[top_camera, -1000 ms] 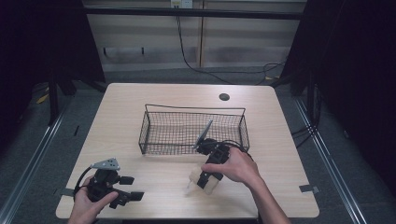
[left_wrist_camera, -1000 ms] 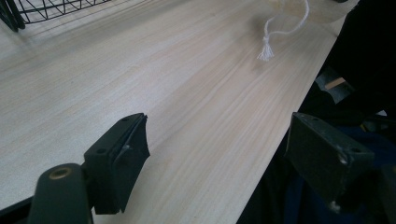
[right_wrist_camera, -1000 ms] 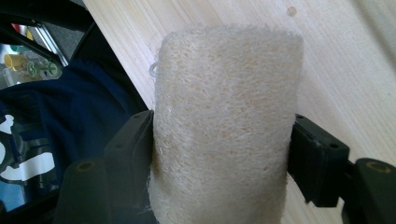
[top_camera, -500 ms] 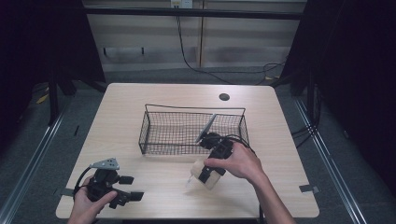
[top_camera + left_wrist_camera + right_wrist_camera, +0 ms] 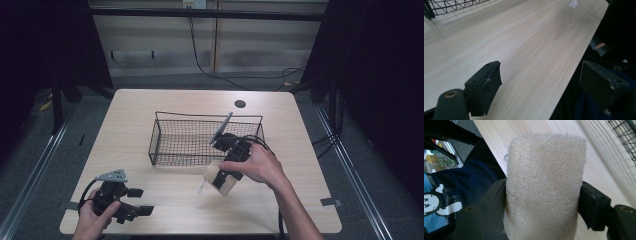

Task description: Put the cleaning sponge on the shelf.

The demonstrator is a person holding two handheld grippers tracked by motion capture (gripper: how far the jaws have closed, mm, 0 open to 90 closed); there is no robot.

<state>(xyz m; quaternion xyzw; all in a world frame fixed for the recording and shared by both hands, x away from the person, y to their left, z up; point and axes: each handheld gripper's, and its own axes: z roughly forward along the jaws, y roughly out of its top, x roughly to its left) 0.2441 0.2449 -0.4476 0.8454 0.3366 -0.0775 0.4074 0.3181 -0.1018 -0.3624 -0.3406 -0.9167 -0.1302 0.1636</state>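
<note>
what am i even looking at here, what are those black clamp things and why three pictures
A person sits at a wooden table and holds a hand-held two-jaw clamp in each hand. The high view looks down from above; the other two pictures come from small cameras riding on each clamp, looking along its jaws. The right gripper is closed on a pale, fibrous loofah sponge, lifted just in front of a black wire basket. The left gripper rests near the table's front edge with its jaws open and nothing between them.
</note>
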